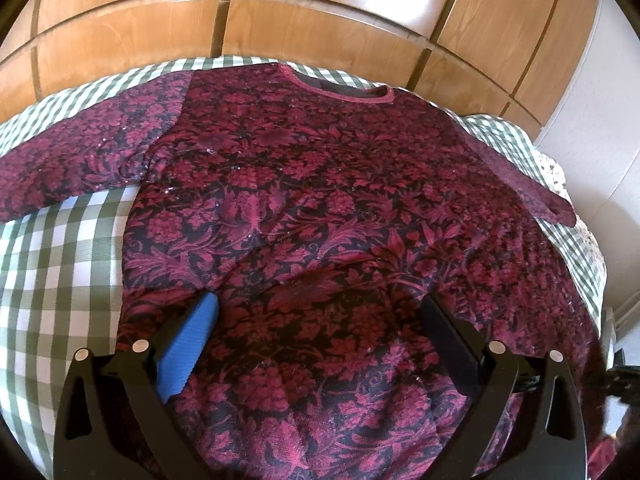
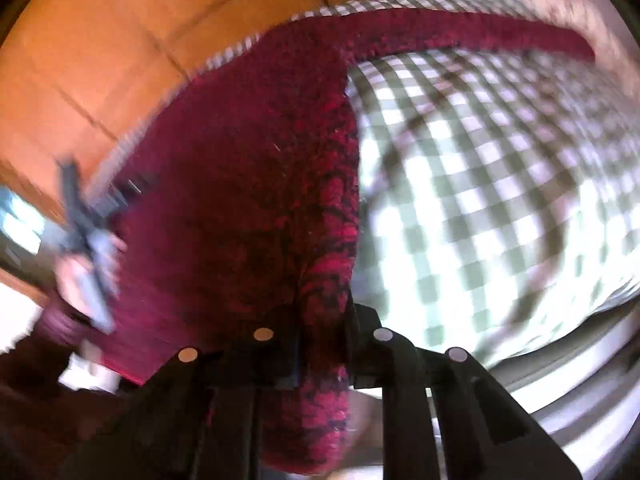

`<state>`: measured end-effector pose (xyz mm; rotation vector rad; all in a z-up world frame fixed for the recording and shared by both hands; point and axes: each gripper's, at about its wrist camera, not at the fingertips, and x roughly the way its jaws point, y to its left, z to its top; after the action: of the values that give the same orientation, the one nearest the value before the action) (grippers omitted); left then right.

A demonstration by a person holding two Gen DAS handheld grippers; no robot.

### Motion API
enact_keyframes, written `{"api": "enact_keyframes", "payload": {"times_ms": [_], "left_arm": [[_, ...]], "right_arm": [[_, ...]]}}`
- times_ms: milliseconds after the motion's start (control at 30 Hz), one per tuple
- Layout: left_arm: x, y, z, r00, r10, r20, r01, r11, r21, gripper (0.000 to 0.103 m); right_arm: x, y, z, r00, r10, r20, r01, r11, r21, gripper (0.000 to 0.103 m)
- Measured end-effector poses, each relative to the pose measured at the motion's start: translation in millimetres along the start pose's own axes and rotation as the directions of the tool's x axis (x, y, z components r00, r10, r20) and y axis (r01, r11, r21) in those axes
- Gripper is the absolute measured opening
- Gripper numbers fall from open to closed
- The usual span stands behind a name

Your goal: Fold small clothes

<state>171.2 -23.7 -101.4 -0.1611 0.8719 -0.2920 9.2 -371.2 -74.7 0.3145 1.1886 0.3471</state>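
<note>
1. A dark red floral sweater (image 1: 320, 208) lay spread flat, front up, on a green-and-white checked cloth (image 1: 60, 280), with its round collar (image 1: 340, 88) at the end nearest the wooden panelled wall (image 1: 280, 20).
2. One sleeve (image 1: 80, 160) stretched out sideways from the sweater's body across the checked cloth; the other sleeve (image 1: 520, 176) ran out the opposite way toward the cloth's edge.
3. The left gripper (image 1: 320, 312) hovered over the lower part of the sweater, at the end far from the collar, its jaws spread wide and holding nothing.
4. Its blue-padded finger (image 1: 188, 344) stood near the sweater's side edge by the bare checked cloth, and its black finger (image 1: 448, 340) stood over the middle of the fabric; whether the tips touched the knit could not be told.
5. In the blurred right wrist view, the right gripper (image 2: 322, 344) had its jaws drawn close together on a bunched edge of the sweater (image 2: 240, 184), the red fabric running up between the fingers.
6. From that pinch the sweater rose toward the wall, and the checked cloth (image 2: 480, 184) lay just beside it.
7. At the far edge of the sweater in that view, a person's hand (image 2: 76, 280) held the other, dark handheld gripper (image 2: 88, 236).
</note>
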Motion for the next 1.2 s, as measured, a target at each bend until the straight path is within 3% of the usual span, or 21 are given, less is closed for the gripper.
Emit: {"api": "enact_keyframes", "payload": {"times_ms": [67,100,200,300,367,500,633,667,767,867,933,967,1067,1133,1200], "left_arm": [[0.4,-0.2,0.3,1.0,0.003,-0.003,-0.003,1.0,0.002,0.099],[0.6,-0.3,0.4,1.0,0.004,-0.003,-0.004,1.0,0.003,0.099],[0.9,0.0,0.3,1.0,0.003,-0.003,-0.003,1.0,0.003,0.099],[1.2,-0.3,-0.1,1.0,0.005,-0.004,-0.005,1.0,0.005,0.099],[1.3,-0.1,0.1,1.0,0.005,-0.003,-0.005,1.0,0.005,0.099],[1.5,-0.2,-0.2,1.0,0.006,-0.004,-0.006,1.0,0.006,0.099],[3.3,-0.5,0.3,1.0,0.006,-0.008,-0.006,1.0,0.013,0.099],[4.2,-0.7,0.6,1.0,0.008,-0.01,-0.008,1.0,0.015,0.099],[5.7,-0.7,1.0,1.0,0.013,-0.012,-0.013,1.0,0.02,0.099],[6.5,0.5,1.2,1.0,0.01,-0.012,-0.009,1.0,0.02,0.099],[6.5,0.7,1.3,1.0,0.009,-0.011,-0.009,1.0,0.021,0.099],[6.6,1.2,1.5,1.0,0.007,-0.01,-0.007,1.0,0.02,0.099],[6.0,1.3,1.2,1.0,0.005,-0.008,-0.005,1.0,0.02,0.099],[5.7,1.1,1.4,1.0,0.005,-0.008,-0.005,1.0,0.019,0.099],[6.0,1.2,1.7,1.0,0.003,-0.006,-0.002,1.0,0.018,0.099]], "right_arm": [[2.2,-1.3,4.0,1.0,0.018,-0.003,-0.018,1.0,0.018,0.016],[0.3,-2.8,6.9,0.999,0.037,0.002,-0.037,0.999,0.031,0.022],[-10.1,-23.7,20.0,0.993,0.097,0.073,-0.107,0.984,0.141,0.054],[-21.4,-53.2,45.0,0.981,0.065,0.181,-0.111,0.961,0.254,0.062],[-26.2,-79.7,70.6,0.963,0.039,0.268,-0.132,0.931,0.34,0.062],[-26.0,-140.6,118.0,0.923,-0.075,0.377,-0.147,0.838,0.526,0.062],[-16.8,-208.7,160.2,0.889,-0.165,0.427,-0.2,0.698,0.687,0.062],[-13.1,-224.1,170.1,0.885,-0.183,0.428,-0.209,0.664,0.718,0.062],[-0.9,-256.7,196.2,0.887,-0.178,0.425,-0.24,0.61,0.755,0.068],[8.8,-259.5,228.5,0.883,-0.241,0.403,-0.166,0.643,0.748,0.071],[19.9,-248.0,247.6,0.89,-0.282,0.359,-0.075,0.685,0.725,0.045],[23.1,-238.6,252.7,0.892,-0.309,0.331,-0.017,0.707,0.707,0.022],[14.7,-196.3,262.0,0.864,-0.346,0.365,0.087,0.818,0.569,0.014],[5.0,-153.0,268.0,0.848,-0.324,0.419,0.123,0.89,0.44,0.013],[0.7,-112.0,274.6,0.841,-0.279,0.464,0.127,0.935,0.332,0.013]]}}
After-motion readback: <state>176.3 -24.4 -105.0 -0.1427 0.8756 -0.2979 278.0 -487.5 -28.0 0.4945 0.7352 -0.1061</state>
